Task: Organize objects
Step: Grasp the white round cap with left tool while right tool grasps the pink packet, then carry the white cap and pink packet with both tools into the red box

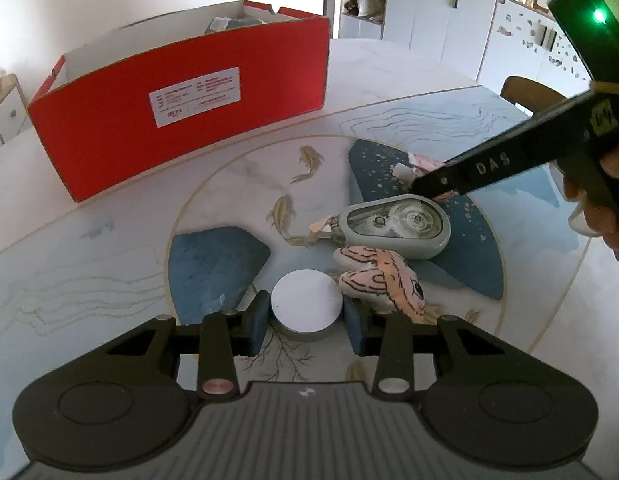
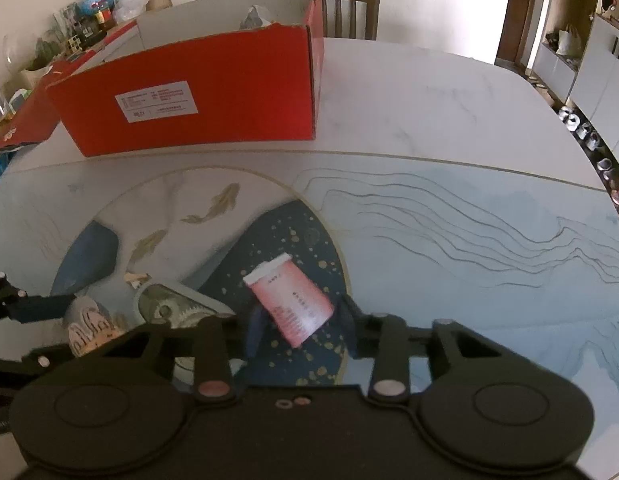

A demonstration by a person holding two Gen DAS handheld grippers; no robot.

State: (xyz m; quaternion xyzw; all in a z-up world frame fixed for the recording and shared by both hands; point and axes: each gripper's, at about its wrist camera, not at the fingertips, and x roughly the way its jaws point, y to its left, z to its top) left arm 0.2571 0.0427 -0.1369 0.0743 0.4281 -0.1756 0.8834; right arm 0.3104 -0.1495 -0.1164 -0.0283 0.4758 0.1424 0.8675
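Note:
A flat round silver disc [image 1: 307,300] lies on the patterned table mat, and my left gripper [image 1: 306,318] is shut on it, blue pads pressing both sides. Just beyond lie a pink striped fish-shaped toy [image 1: 383,280] and a grey correction-tape dispenser [image 1: 397,228]. A pink tube with a white cap [image 2: 293,300] lies on the dark blue speckled patch, and my right gripper [image 2: 303,326] is shut on it, pads against its sides. In the left wrist view the right gripper's black finger [image 1: 469,172] covers most of that tube. The toy [image 2: 89,328] and dispenser [image 2: 177,304] sit left of it.
An open red cardboard box [image 1: 181,112] [image 2: 213,92] with some things inside stands at the back of the white table [image 2: 429,92]. A wooden chair [image 2: 349,4] is behind it. Cluttered shelves are at far left, white cabinets [image 1: 449,20] at the right.

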